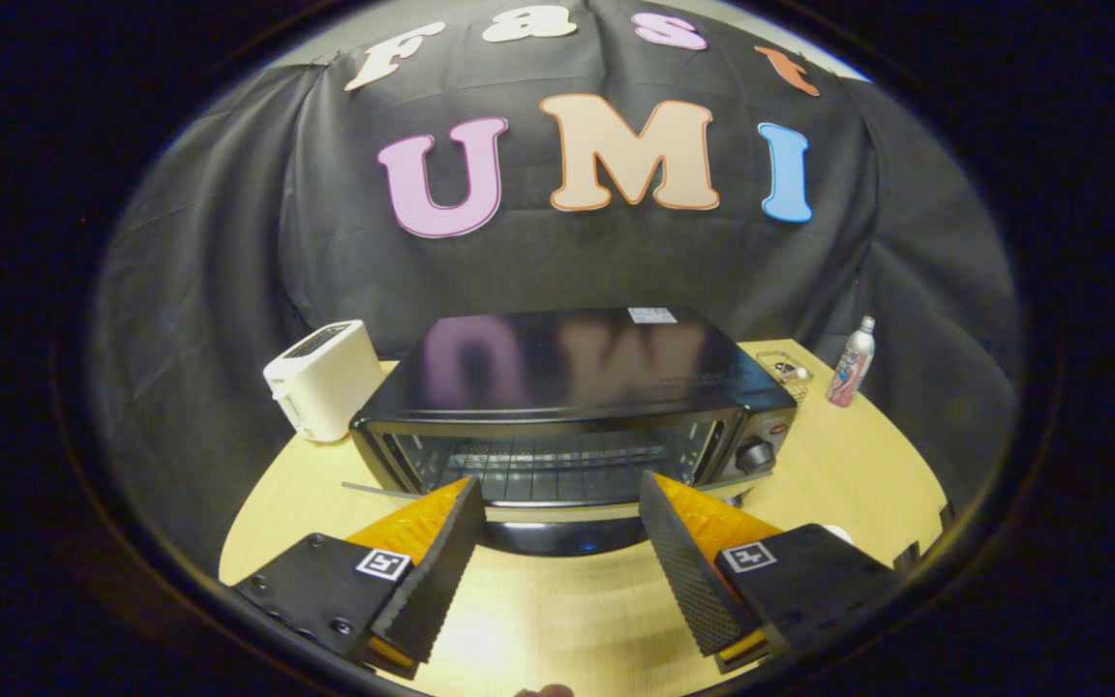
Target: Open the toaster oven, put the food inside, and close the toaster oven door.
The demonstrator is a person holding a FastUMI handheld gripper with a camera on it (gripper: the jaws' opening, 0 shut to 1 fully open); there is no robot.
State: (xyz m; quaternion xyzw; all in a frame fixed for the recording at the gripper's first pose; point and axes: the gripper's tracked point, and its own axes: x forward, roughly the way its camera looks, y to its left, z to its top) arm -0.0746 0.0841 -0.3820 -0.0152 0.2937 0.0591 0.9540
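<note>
The jaws (557, 542) are spread wide with nothing in them, just before the toaster oven (567, 407) on the desk (838, 465), and could slip off its door.

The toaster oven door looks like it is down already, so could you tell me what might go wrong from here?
1. The gripper is open and holds nothing, with no food visible between its fingers, so the door might get closed on an empty oven.
2. The toaster oven has its door dropped right between the fingers; pushing forward could knock it or shove the oven back.
3. The white toaster sits close beside the oven, so a wide swing could bump it.
</note>
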